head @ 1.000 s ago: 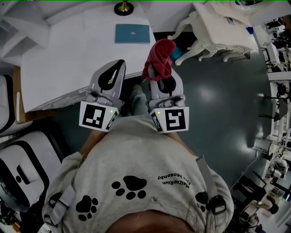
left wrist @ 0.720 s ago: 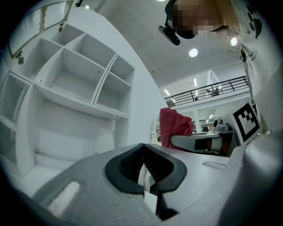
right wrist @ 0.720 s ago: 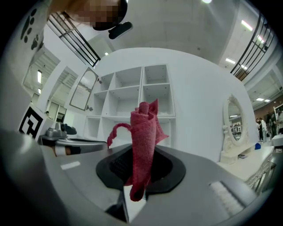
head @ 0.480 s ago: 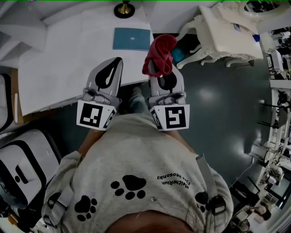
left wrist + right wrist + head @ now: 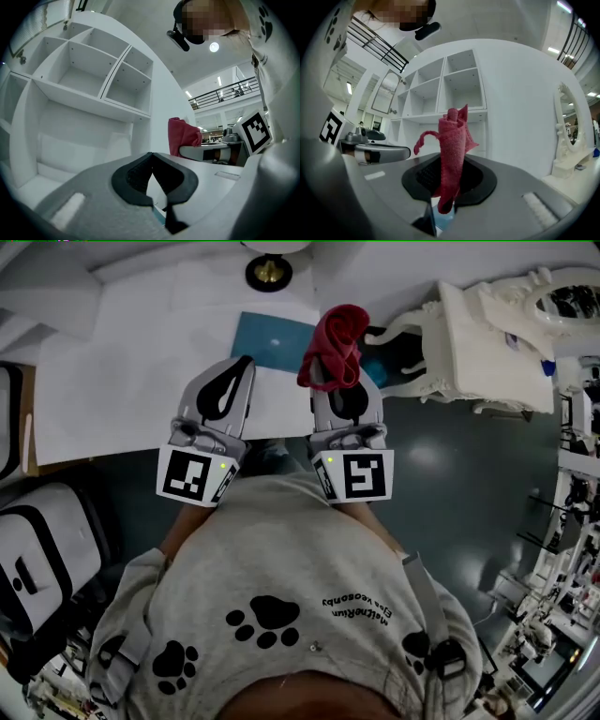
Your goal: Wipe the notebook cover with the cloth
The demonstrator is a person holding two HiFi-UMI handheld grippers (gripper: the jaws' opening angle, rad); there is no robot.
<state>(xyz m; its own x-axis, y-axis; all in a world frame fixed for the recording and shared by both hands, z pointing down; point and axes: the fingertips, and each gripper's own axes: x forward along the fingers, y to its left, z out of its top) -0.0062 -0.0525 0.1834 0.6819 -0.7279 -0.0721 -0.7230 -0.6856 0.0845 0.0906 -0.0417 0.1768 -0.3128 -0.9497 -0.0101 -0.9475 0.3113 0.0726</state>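
A teal notebook (image 5: 270,341) lies flat on the white desk (image 5: 112,381), just ahead of both grippers. My right gripper (image 5: 330,373) is shut on a red cloth (image 5: 336,341), which stands bunched above the jaws and overlaps the notebook's right edge in the head view. In the right gripper view the cloth (image 5: 452,150) rises upright from the right gripper (image 5: 449,164). My left gripper (image 5: 240,367) is shut and holds nothing, its tips near the notebook's near left corner. In the left gripper view the left gripper (image 5: 151,155) has its jaws meeting, with the cloth (image 5: 183,136) off to the right.
A black and brass lamp base (image 5: 269,272) stands behind the notebook. An ornate white chair (image 5: 483,338) sits right of the desk over dark floor. White cubby shelves (image 5: 89,79) rise behind the desk. A white and black case (image 5: 37,559) stands at the lower left.
Both grippers have come forward over the desk's front edge, so the notebook lies closer to their tips. The red cloth stays held in the right gripper.
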